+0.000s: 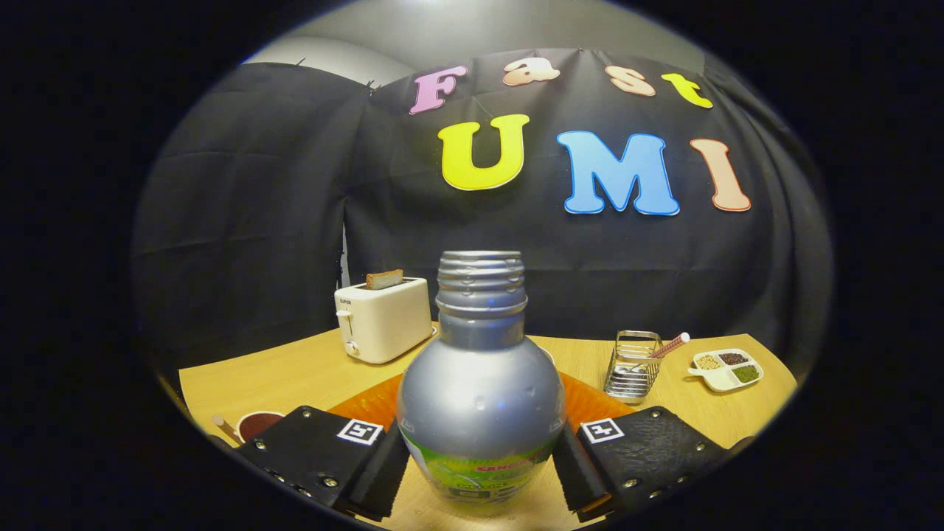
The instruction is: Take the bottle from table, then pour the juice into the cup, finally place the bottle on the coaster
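Between my fingers point(394, 461): bottle point(481, 391), upright, uncapped, over the table point(295, 372). Gripper point(479, 472) looks clamped on its sides. Orange coaster point(586, 402) just behind it; toaster point(383, 317) and rack point(633, 365) beyond

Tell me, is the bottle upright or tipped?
Upright: the bottle stands between the gripper fingers, its capless neck pointing straight up.

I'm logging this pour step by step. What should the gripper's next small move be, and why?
Probably close on the bottle. It stands upright, uncapped, between the gripper's fingers, which flank its lower body, and I cannot tell if they press it yet. Lifting comes after a firm hold.
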